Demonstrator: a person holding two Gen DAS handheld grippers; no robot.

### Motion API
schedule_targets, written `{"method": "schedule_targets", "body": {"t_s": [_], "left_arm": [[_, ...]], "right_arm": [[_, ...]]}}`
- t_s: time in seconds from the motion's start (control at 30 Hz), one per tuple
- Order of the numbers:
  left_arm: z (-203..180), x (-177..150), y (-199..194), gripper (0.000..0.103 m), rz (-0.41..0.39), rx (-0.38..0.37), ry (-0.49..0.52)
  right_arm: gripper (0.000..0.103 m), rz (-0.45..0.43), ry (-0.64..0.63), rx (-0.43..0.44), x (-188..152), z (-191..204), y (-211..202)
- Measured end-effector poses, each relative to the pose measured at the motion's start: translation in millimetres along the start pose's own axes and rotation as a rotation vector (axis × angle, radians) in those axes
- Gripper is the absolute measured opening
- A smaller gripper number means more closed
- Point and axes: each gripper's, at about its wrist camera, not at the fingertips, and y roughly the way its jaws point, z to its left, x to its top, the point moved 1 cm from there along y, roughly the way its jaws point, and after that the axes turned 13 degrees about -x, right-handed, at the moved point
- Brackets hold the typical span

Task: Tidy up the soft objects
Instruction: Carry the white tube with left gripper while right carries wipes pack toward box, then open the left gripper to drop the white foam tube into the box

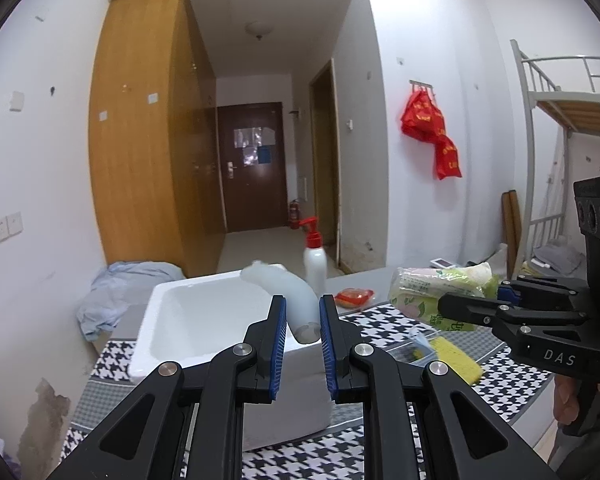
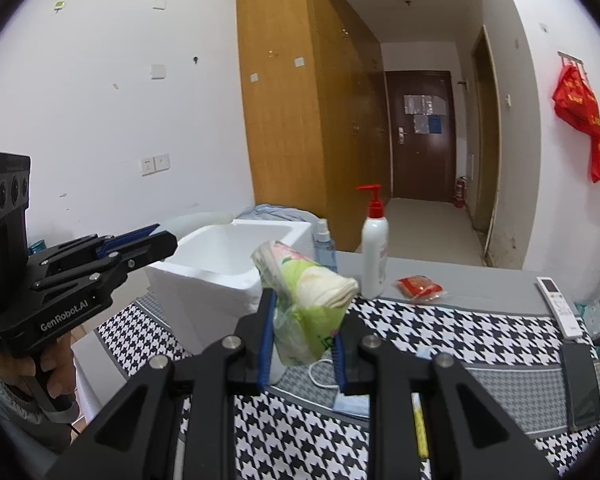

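My left gripper [image 1: 303, 305] is shut on the lower end of a pale white soft roll [image 1: 284, 280]. The roll curves up and back over the open white foam box [image 1: 168, 320]. My right gripper [image 2: 305, 320] is shut on a green and white tissue pack [image 2: 312, 296], held above the houndstooth cloth [image 2: 440, 332] just right of the foam box [image 2: 204, 276]. In the left wrist view the right gripper [image 1: 450, 305] and its tissue pack [image 1: 432, 288] hang at the right. The left gripper [image 2: 168, 240] shows at the left edge of the right wrist view, a hand on its handle.
A lotion bottle with a red pump [image 2: 374, 256], a spray bottle [image 2: 324, 244] and a red packet [image 2: 420, 288] stand behind the cloth. A remote [image 2: 558, 304], a phone [image 2: 580, 384], a blue mask [image 2: 352, 404] and a yellow sponge [image 1: 456, 356] lie on it.
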Motion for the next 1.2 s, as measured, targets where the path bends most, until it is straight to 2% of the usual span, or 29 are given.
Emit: {"method": "schedule_targets", "body": {"t_s": [0.57, 0.77, 1.2], "left_arm": [[23, -1, -13, 0.018, -0.007, 0.075, -0.025], [28, 1, -9, 0.018, 0.0, 0.08, -0.033], [42, 3, 6, 0.018, 0.015, 0.062, -0.027]], "right_arm": [[0.028, 0.003, -0.049, 0.083, 11, 37, 11], [0.028, 0.011, -0.056, 0.103, 14, 43, 18], [0.028, 0.023, -0.069, 0.083, 22, 51, 29]]}}
